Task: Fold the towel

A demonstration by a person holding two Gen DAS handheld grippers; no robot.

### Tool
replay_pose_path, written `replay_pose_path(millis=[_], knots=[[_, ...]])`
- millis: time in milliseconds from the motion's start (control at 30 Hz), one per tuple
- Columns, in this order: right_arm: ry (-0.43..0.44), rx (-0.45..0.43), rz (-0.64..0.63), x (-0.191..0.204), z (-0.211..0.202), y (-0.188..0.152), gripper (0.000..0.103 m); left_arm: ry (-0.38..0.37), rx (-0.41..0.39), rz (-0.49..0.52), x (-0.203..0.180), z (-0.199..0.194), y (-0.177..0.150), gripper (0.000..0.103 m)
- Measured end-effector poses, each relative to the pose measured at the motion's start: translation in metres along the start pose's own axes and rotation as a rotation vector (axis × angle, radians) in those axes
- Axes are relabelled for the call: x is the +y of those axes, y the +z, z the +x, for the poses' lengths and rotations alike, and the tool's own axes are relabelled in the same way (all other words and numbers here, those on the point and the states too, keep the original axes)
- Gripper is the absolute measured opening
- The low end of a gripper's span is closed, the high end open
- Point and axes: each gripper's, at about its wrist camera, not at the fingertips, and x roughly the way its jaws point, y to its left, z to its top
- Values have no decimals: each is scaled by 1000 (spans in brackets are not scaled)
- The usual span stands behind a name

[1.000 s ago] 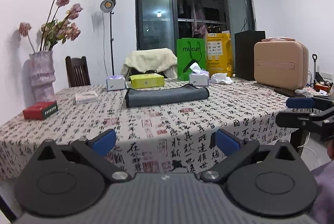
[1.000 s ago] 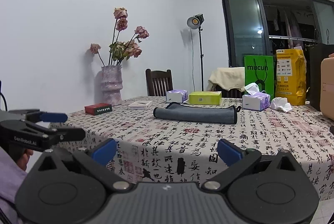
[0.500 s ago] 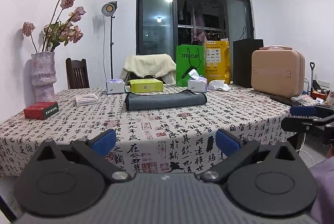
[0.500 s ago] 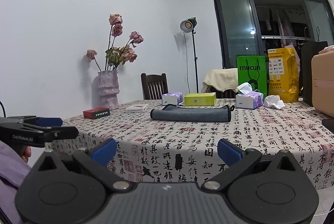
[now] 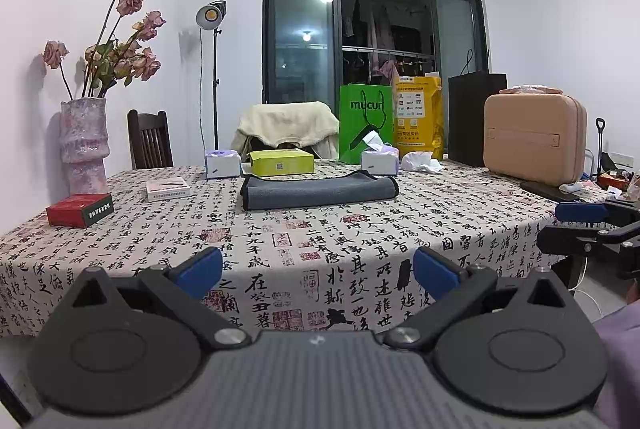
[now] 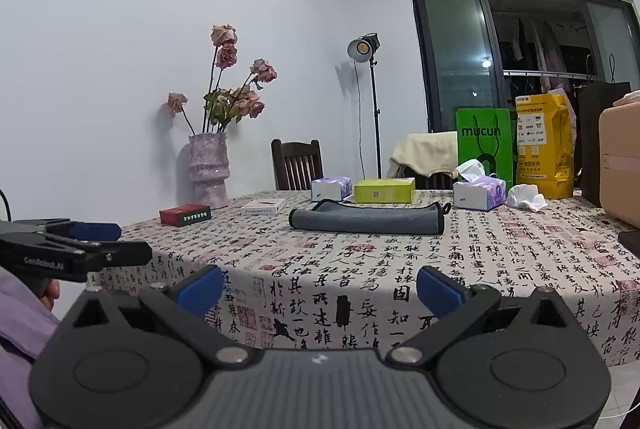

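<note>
A: Towel (image 5: 318,192)?
B: Grey, folded into a long flat strip, lying across the far middle of the table (image 5: 400,229), on the cloth printed with black characters. Touched by neither gripper.

A: Just behind it?
B: Yellow-green box (image 5: 281,162) close at the far edge, a white and purple tissue pack (image 5: 223,163) to that box's left, a second tissue pack (image 5: 380,159) to the right with a crumpled tissue (image 5: 421,162) beside it.

A: Left gripper (image 5: 318,271)?
B: Released, blue pads spread wide, nothing between them; held in the air off the near table edge, well apart from the towel.

A: Right gripper (image 6: 320,287)?
B: Same: spread wide, holding nothing, off the near edge and pointed at the towel from the right.

A: Further out?
B: Red box (image 5: 80,210) and flat white box (image 5: 168,188) on the left side, vase (image 5: 83,145) of dried roses at the left corner. Beige case (image 5: 535,139) on the right. Green bag (image 5: 365,123), yellow bag (image 5: 418,119), chair (image 5: 150,140) and lamp (image 5: 212,17) beyond the far edge.
</note>
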Motion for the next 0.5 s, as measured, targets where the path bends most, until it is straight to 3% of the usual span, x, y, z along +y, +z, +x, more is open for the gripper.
replay_pose_path(millis=[500], knots=[[-6,2,2,0,1,-1,103,1,2,-1,2,-1,0,103]])
